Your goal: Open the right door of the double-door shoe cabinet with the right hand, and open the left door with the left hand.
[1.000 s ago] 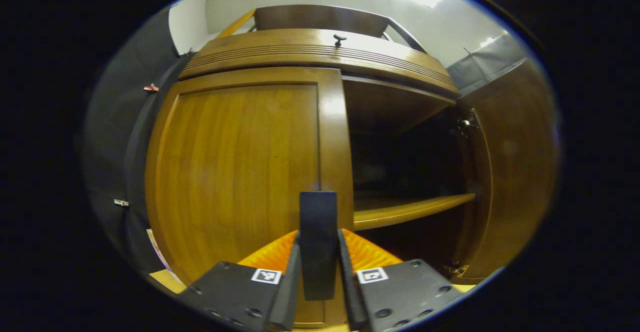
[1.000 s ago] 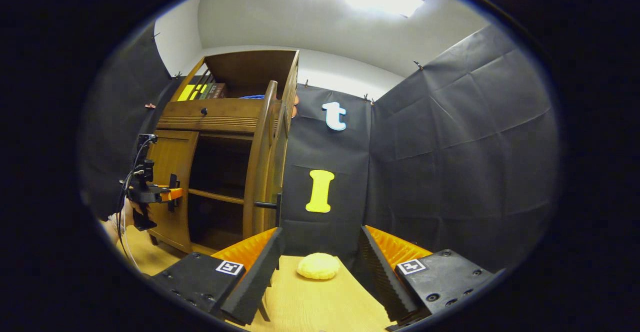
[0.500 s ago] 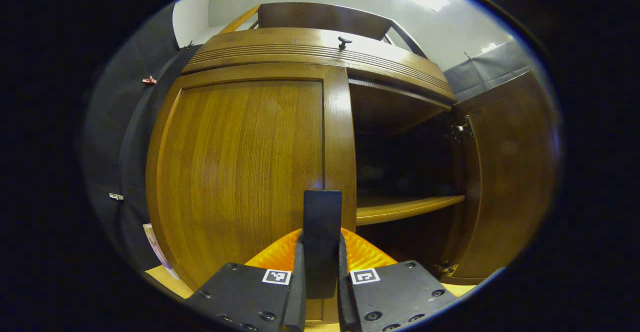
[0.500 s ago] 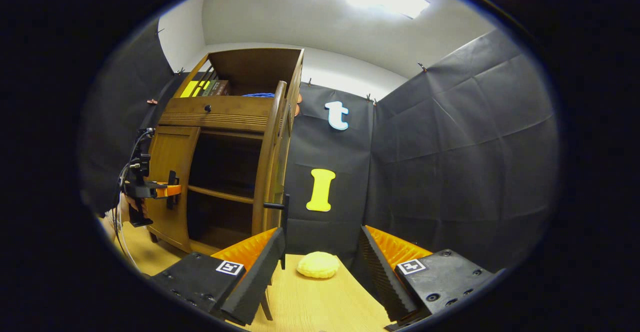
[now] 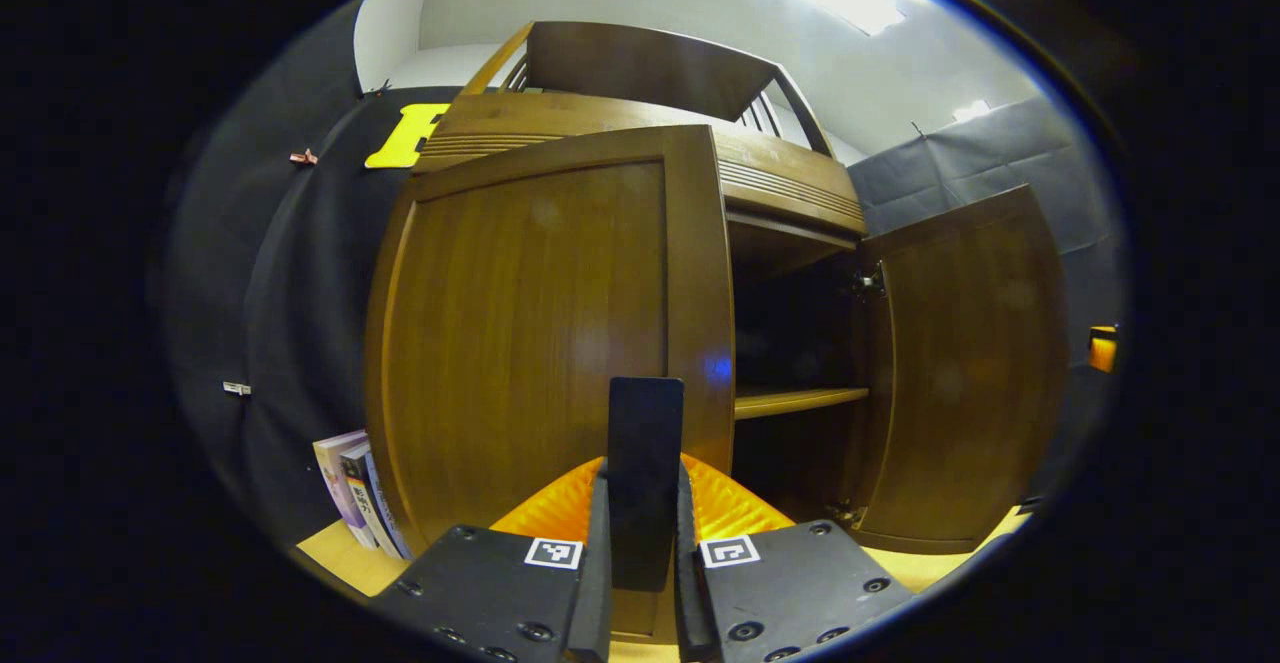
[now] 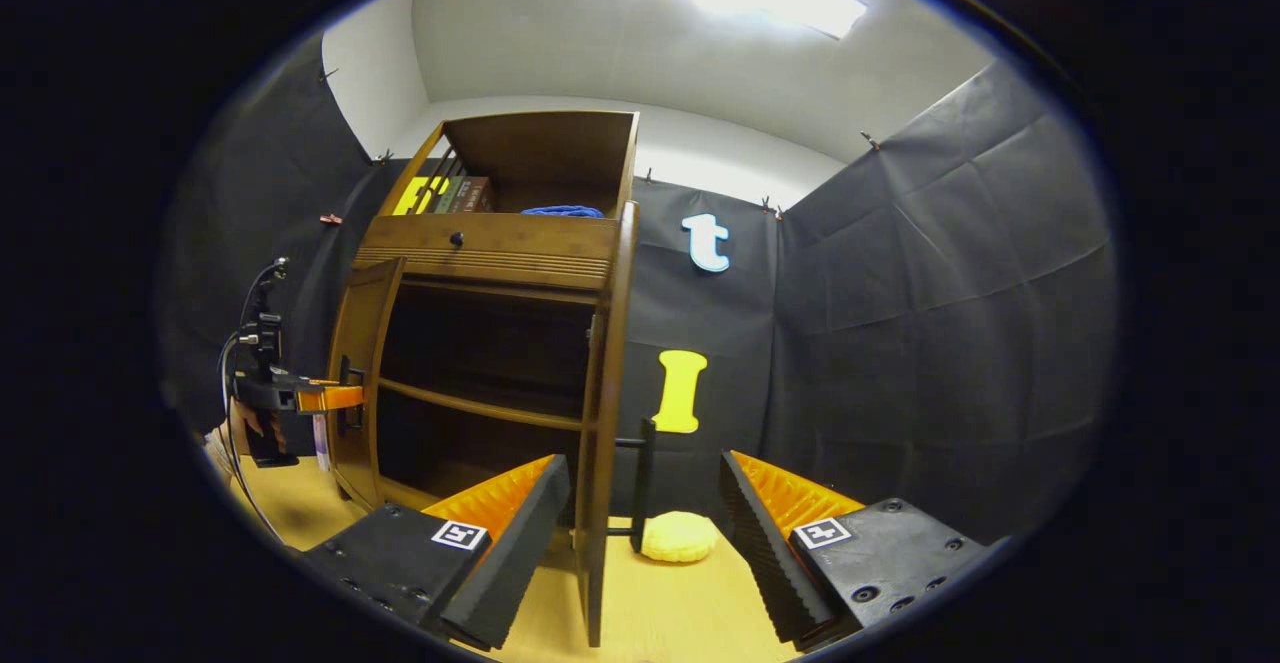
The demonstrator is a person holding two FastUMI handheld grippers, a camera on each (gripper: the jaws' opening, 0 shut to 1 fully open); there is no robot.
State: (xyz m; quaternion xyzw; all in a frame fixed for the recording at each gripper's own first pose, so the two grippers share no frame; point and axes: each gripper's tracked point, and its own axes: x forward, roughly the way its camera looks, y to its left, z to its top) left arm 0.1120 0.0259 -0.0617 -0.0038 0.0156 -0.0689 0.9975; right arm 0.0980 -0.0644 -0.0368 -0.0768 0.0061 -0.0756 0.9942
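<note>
Left tongs at bottom centre of the left gripper view are pressed onto the dark upright bar handle of the brown wooden left door, both fingers against it. The handle's long axis runs vertical and it sits on the door's free edge, right between the fingers, so the coming pull swings about the hinge on the door's far left side; the left tongs are the near ones, and judging by this the pull should go back and leftward. The left door is partly swung out, its top edge overlapping the ribbed cabinet top, dark interior and a light wooden shelf showing to its right. Compared with a second ago the left door was flush shut and is now ajar, and the books at lower left have come into sight. The brown wooden right door is wide open, edge-on at lower centre of the right gripper view, its dark handle sticking right; it was farther left earlier. Right tongs are spread wide, holding nothing, just beside that door above the pale wooden counter, with a yellow round lump beyond. The left tongs also show at the left of this view on the left door.
</note>
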